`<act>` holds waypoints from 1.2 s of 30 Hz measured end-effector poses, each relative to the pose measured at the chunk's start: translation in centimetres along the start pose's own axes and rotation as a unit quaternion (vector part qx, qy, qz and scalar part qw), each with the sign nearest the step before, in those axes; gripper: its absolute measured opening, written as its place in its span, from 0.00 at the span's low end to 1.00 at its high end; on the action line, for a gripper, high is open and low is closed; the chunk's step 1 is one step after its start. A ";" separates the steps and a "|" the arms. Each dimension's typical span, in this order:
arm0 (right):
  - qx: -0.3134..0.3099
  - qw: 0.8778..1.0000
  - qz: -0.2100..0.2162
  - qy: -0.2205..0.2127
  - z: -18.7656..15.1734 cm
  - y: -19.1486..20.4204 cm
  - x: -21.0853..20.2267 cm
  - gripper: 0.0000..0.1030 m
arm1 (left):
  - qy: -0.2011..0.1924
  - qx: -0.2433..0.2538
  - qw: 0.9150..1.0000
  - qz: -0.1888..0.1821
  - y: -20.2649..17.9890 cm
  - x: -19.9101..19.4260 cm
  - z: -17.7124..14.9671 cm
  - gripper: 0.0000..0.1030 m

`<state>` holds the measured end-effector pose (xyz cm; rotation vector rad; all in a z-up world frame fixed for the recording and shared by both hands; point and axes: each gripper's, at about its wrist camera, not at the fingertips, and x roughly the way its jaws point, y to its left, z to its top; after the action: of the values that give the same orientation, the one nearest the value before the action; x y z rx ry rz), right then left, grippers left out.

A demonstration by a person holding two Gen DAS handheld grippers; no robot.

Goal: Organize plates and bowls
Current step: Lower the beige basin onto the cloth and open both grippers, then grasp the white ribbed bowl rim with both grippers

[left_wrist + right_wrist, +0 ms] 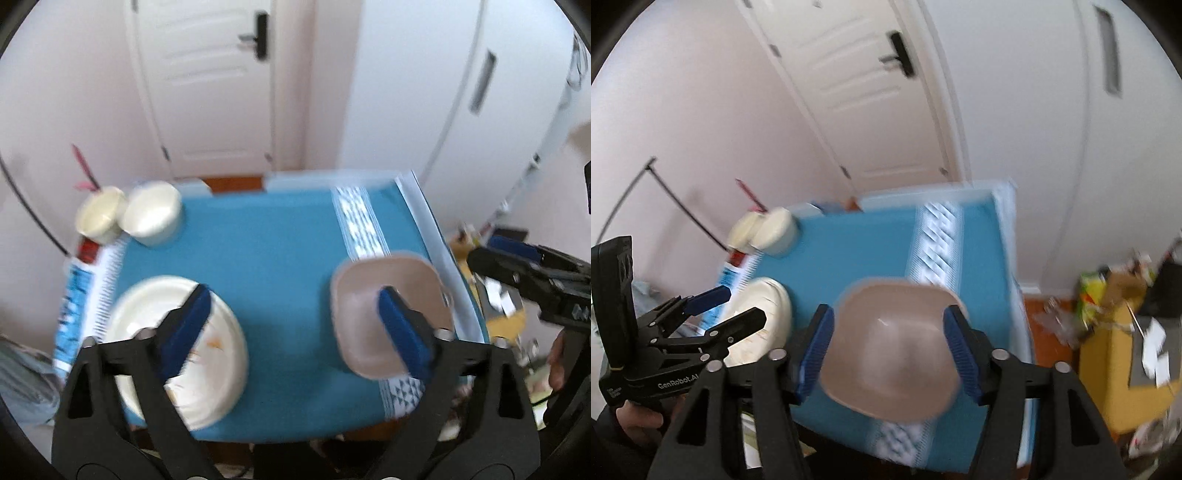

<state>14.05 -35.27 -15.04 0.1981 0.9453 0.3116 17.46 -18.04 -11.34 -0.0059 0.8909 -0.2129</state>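
Pale walls and a white panelled door (218, 88) stand behind a small tabletop (280, 258) covered with a blue cloth that carries a white patterned band.

On the cloth's left near corner lies a round white plate (221, 354), flat, with faint orange smears; its near edge is covered by the left claw's own finger, and motion blur softens its rim. On the right lies a beige bowl (890, 350), roughly square with rounded corners, mouth up, with no clear long axis. At the far left corner two cream bowls (151, 214) stand touching each other, mouths up; a pink stick rises behind them, too blurred to name.

Left claw (295, 310) hangs above the tabletop with its jaws spread wide, nothing between them. Right claw (888, 339) also stands open, its blue pads (816, 350) framing the beige bowl on both sides in the picture; both views are smeared, so whether the pads are level with the bowl's rim or above it cannot be told. A hand (639, 421) grips the left claw's handle, mostly cut off at the frame edge.
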 end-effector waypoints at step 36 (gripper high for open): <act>0.043 0.981 0.012 0.188 10.3 16.7 34.9 0.52 | 0.140 -0.200 0.969 -0.038 30.5 21.7 4.7 0.49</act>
<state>38.63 -7.85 -30.72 0.2356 1.3331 0.3377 39.80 7.39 -27.96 -0.3946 1.2054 -0.1032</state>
